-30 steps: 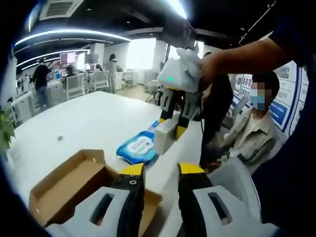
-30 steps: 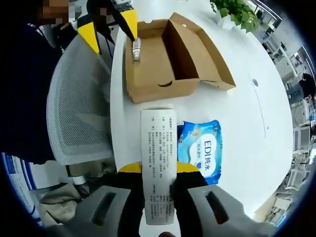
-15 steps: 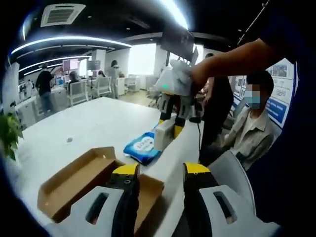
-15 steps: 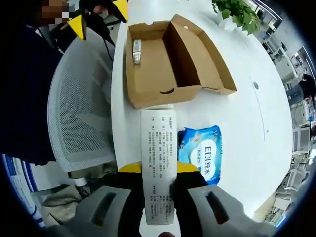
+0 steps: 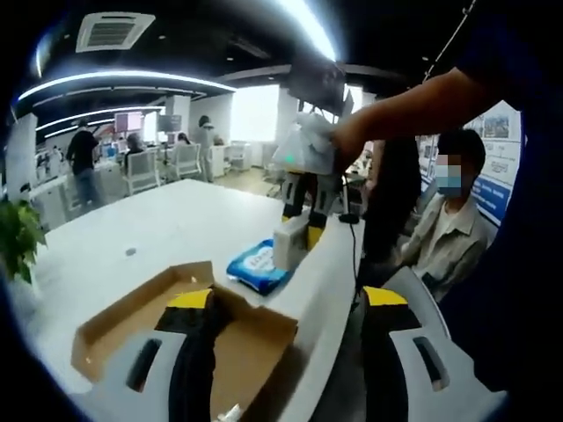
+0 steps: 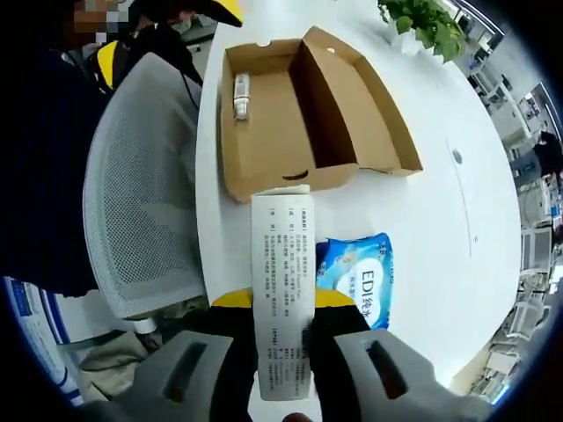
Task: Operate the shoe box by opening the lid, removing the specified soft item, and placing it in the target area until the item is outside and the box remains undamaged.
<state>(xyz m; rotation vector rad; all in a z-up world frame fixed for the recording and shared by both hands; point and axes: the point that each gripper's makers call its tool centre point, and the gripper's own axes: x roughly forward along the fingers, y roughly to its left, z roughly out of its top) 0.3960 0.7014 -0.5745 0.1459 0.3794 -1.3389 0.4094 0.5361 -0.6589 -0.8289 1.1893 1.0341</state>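
Opposed views, shared shoe box (image 5: 167, 325)

In the right gripper view, the open shoe box (image 6: 308, 114) lies on the table (image 6: 440, 229), its lid folded flat beside the tray. 1 small tube (image 6: 238, 94) lies in the lid half. Nearer the camera, the wipes pack (image 6: 365, 277) lies on the table, apart from the box. The white carton (image 6: 283, 299) stands between the right gripper (image 6: 283, 303) jaws, above the table edge, beside the wipes pack and below the box in the view. A mesh chair (image 6: 145, 193) stands off the table's edge, left of the box. A potted plant (image 6: 422, 22) sits beyond the box.

In the left gripper view, the box lies just ahead of the left gripper (image 5: 286, 303), the wipes pack beyond it.
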